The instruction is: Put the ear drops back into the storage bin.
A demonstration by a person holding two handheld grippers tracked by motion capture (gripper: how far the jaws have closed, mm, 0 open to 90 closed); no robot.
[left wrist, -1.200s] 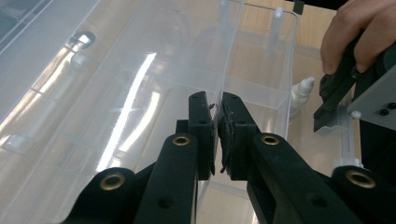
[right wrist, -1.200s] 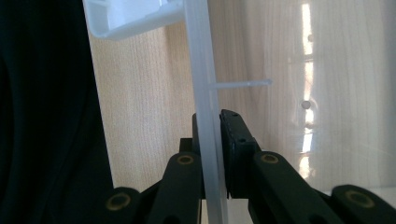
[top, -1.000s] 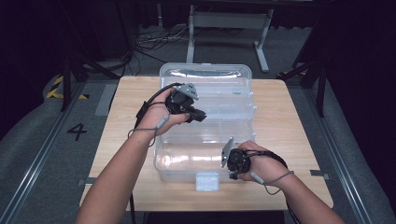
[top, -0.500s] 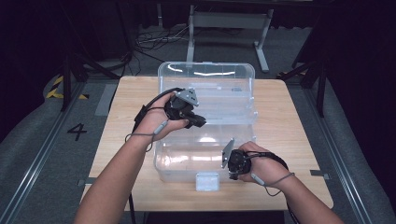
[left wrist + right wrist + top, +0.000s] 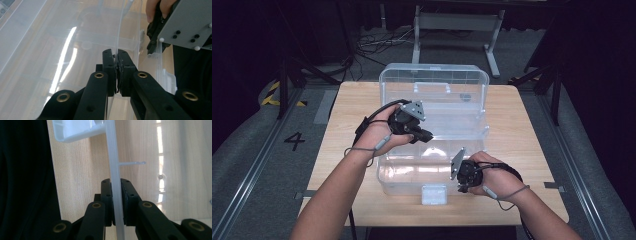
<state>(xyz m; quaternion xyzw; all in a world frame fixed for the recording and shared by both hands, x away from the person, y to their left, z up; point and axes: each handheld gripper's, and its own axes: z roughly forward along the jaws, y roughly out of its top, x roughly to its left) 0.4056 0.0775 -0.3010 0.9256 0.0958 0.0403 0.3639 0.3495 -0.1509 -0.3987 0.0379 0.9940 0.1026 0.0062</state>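
Note:
A clear plastic box (image 5: 402, 177) stands on the wooden table (image 5: 522, 140) with its lid (image 5: 432, 80) raised at the back. My left gripper (image 5: 426, 135) reaches over the middle of the box. In the left gripper view it (image 5: 116, 53) is shut on a thin clear inner wall (image 5: 120, 30). My right gripper (image 5: 459, 181) is at the box's front right. In the right gripper view it (image 5: 115, 182) holds the frosted front rim (image 5: 112, 150) between its pads. Its jaws have just been opening a little, with the rim still between them and touching both pads.
A white latch (image 5: 434, 194) hangs at the middle of the box's front wall, just left of my right gripper. The right gripper's grey plate (image 5: 187, 22) is at the upper right of the left gripper view. Metal stand legs (image 5: 457, 22) and cables lie on the floor behind the table.
My left hand has drifted slightly toward the near side of the box. The right hand has stayed where it was on the front rim.

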